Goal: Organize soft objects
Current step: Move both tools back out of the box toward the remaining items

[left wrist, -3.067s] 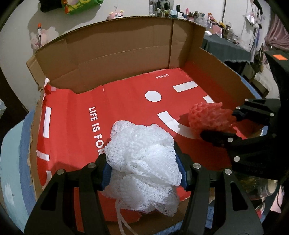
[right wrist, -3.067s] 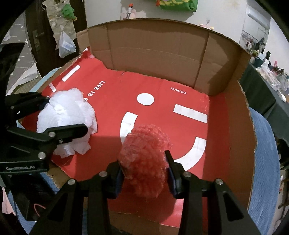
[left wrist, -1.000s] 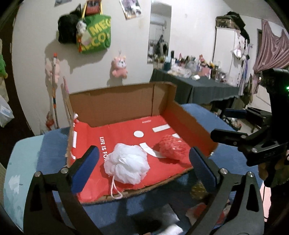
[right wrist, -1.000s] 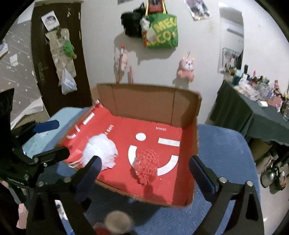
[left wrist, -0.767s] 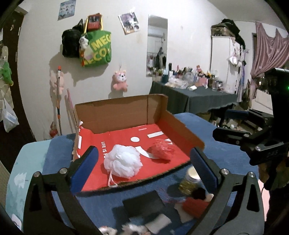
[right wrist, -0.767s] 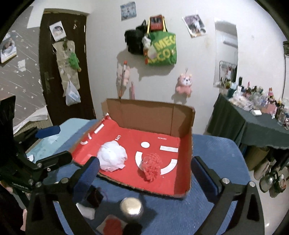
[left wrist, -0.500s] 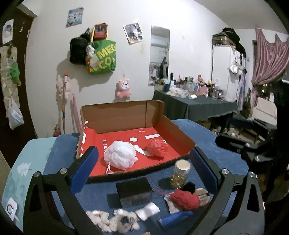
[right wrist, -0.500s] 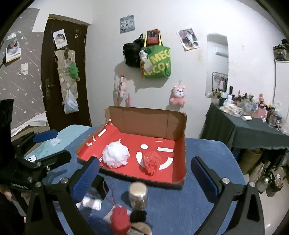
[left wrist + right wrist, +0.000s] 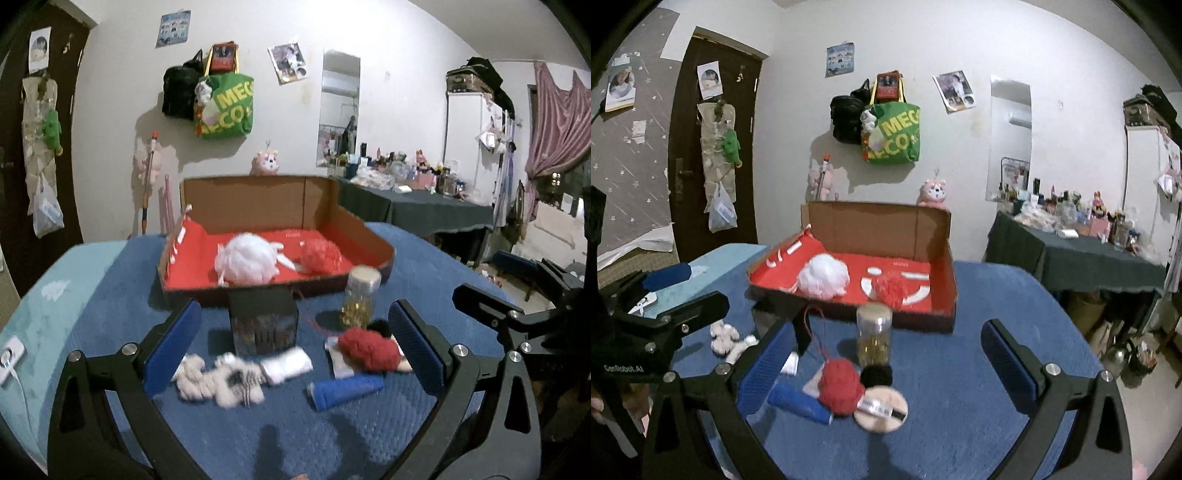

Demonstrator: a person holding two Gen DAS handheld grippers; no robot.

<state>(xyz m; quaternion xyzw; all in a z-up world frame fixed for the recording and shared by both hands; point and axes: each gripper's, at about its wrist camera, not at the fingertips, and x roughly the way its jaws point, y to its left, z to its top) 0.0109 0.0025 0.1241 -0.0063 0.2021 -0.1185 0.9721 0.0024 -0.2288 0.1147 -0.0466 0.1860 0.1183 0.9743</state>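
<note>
- Both grippers hang back over the near edge of the blue table (image 9: 110, 295), well short of the clutter, and both are wide open with nothing between the pads.
- Already in the cardboard box (image 9: 373, 240) at the far side: the white mesh puff (image 9: 247, 260) on the left, the red mesh puff (image 9: 319, 254) to its right, both resting on the red liner.
- Still out on the table, near side of the box: a red yarn ball (image 9: 840, 387), a fluffy white plush piece (image 9: 218, 378), a blue roll (image 9: 345, 393).
- The right gripper (image 9: 886, 373) has the yarn ball almost dead ahead, a touch left of centre between its fingers (so my call is that this arm goes for it).
- The ball is round, no real long axis; its loose strand trails away toward the box.
- The left gripper (image 9: 293, 349) looks straight past the plush piece, which lies low and left in its view, long axis running left to right across the jaws.
- The blue roll also lies crosswise, tilted slightly.
- Hard items sit among them: a glass jar (image 9: 873, 334) and a black box (image 9: 264, 319), best left alone, I'd say.
</note>
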